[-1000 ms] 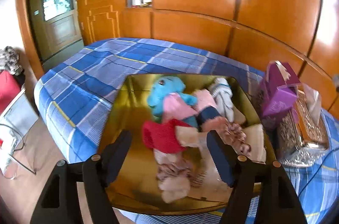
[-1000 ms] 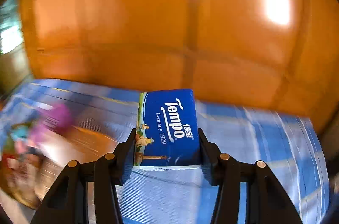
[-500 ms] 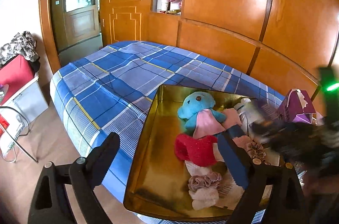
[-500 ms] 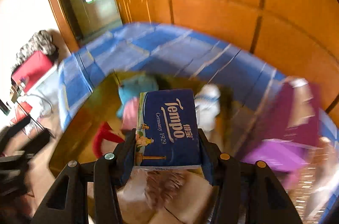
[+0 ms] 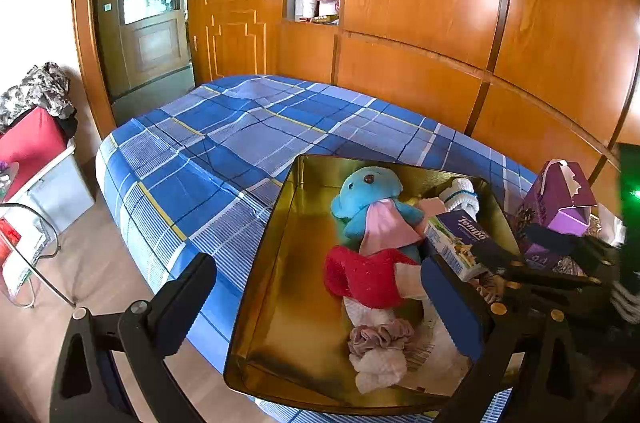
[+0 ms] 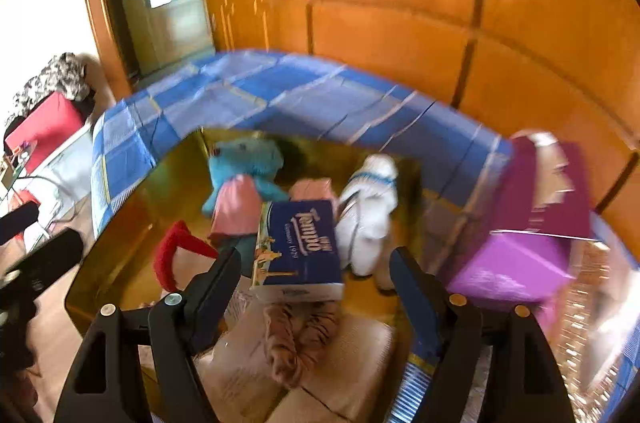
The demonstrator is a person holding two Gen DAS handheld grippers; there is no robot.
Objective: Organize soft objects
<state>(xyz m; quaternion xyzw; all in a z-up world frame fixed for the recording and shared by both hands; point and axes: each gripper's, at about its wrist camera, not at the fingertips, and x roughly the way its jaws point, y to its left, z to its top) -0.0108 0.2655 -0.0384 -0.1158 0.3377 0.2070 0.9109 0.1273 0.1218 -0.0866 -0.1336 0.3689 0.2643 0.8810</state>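
1. Right wrist view: your right claw [image 6: 316,287] has just been opening, and its fingers now stand clear of the tissue pack [image 6: 298,249], which sits between them but looks free of both pads. Judge it released before you pull away.
2. The pack lies in the gold tray [image 6: 120,223] on the bed [image 6: 280,91], resting on the pile with the blue plush toy [image 6: 244,163] at about 11 o'clock of it and the white sock bundle [image 6: 368,215] at about 2 o'clock, just beside it. It looks tilted, so it may slide.
3. Back the right claw out along its own line, toward 6 o'clock in that view, without sweeping sideways; a side sweep could drag the pack or the pink scrunchie [image 6: 300,339] lying just below it.
4. Keep the fingers wide until they are clear of the tray's rim.
5. From the left wrist view, your left claw [image 5: 320,303] has also just been opening and is wide apart with nothing gripped. One finger hangs over the floor at 8 o'clock; the other is over the tray near the red cloth item [image 5: 368,277]. Hold it steady so the two claws, now near each other, do not knock.
6. The purple box [image 5: 560,203] stands outside the tray at 3 o'clock; avoid it as you withdraw.
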